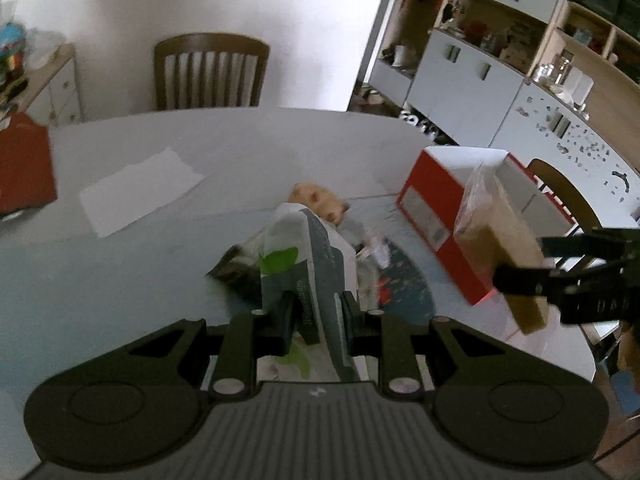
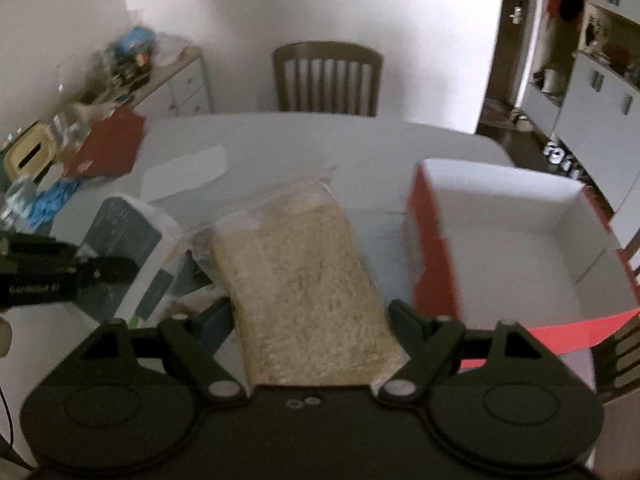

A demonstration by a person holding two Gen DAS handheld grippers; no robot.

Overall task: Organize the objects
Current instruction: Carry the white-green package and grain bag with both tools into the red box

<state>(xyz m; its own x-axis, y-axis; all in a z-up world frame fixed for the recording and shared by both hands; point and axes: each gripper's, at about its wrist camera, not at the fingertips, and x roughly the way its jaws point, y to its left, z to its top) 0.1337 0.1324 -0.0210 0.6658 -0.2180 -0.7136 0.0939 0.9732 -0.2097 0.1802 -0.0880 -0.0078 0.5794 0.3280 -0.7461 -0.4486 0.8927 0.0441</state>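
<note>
My left gripper (image 1: 316, 316) is shut on a white and grey packet with a green leaf print (image 1: 308, 256) and holds it above the table. In the right wrist view that same packet (image 2: 132, 248) and the left gripper (image 2: 116, 270) appear at the left. My right gripper (image 2: 310, 312) is shut on a clear bag of sliced bread (image 2: 304, 272), its jaws wide around the loaf. From the left wrist view the right gripper (image 1: 524, 262) holds the bread bag (image 1: 492, 232) in front of an open red box with a white inside (image 1: 436, 204). The red box (image 2: 434, 264) stands just right of the bread.
A bread roll (image 1: 316, 200) and other wrappers lie on a dark patterned mat (image 1: 404, 284) below the packet. A white sheet of paper (image 1: 140, 192) lies on the grey table (image 1: 260, 140). A wooden chair (image 2: 328, 80) stands at the far side. A cluttered sideboard (image 2: 120, 80) is on the left.
</note>
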